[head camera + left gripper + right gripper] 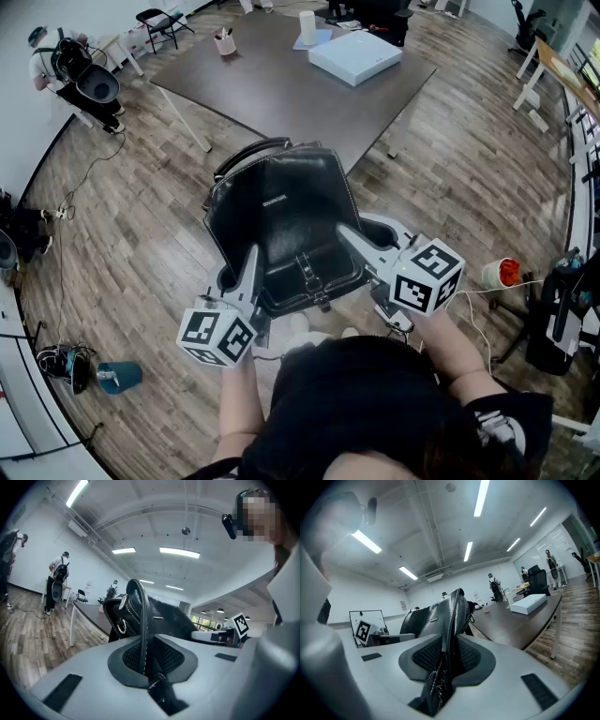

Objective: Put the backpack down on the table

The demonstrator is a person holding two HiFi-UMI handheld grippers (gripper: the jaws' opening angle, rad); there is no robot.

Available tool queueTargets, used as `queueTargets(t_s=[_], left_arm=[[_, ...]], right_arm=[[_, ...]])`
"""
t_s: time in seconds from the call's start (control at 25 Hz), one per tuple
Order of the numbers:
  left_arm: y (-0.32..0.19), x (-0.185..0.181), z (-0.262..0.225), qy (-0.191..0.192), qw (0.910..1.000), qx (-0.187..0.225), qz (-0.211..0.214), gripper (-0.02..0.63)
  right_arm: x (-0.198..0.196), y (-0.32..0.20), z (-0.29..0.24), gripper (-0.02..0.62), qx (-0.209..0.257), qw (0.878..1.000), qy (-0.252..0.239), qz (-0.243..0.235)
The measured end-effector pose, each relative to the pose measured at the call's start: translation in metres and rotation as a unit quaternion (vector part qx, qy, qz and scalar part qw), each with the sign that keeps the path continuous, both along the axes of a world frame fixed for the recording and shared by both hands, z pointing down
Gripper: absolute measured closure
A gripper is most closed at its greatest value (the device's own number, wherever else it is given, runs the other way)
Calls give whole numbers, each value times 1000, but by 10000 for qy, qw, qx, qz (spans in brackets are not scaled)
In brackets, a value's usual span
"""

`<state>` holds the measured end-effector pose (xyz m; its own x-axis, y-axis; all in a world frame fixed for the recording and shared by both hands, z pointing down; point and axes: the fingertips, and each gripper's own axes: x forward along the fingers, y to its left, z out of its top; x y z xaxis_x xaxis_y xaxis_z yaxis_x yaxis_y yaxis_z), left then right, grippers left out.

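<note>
We hold the backpack [281, 220] in the air between us and the table [272, 94], over the wooden floor [141, 216], with its top near the table's closest corner. The left gripper [246, 277] is pressed together on a thin strap [140, 620] at the bag's left side. The right gripper [361, 246] pinches a buckled strap [449, 634] at its right side.

On the table a white box [356, 56], a paper roll [307, 28] and a pink cup [224, 43] sit toward the far end, well apart from the bag. A teal cup [119, 377] lies on the floor by the wall at our left.

Only the head view shows the bag short of the tabletop. The left gripper view shows the strap running into the closed jaws, and a person [58, 581] standing by the wall. The right gripper view shows the box [528, 604] from the side, resting on the table edge [520, 630].
</note>
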<state>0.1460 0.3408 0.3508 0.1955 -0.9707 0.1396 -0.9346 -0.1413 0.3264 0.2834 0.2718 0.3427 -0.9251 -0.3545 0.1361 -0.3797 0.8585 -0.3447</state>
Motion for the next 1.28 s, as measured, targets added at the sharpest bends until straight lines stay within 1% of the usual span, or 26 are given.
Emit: queueTargets(t_s=[0.24,0.48,0.76,0.92,1.28], left_arm=[[-12,-8,3,-72,10000,-10,15,552],[-17,-16,8,-91,9999,-112,-1,552],[-24,-34,10,-137,9997,-222,-3,552],[-25,-52,11,-139,9996,-253,-19,552],[-20,-107,7,-266,9995,-130,-120,552]], right_arm=[[-8,-12,4,499,-45,10000,31,28],[-16,-17,10,499,-157,9998,64,62],[-34,-23,13,497,-269,9995,92,104],[-52,-24,14,497,-316,9994,112,102],[-107,-20,10,497,-298,9995,60,82]])
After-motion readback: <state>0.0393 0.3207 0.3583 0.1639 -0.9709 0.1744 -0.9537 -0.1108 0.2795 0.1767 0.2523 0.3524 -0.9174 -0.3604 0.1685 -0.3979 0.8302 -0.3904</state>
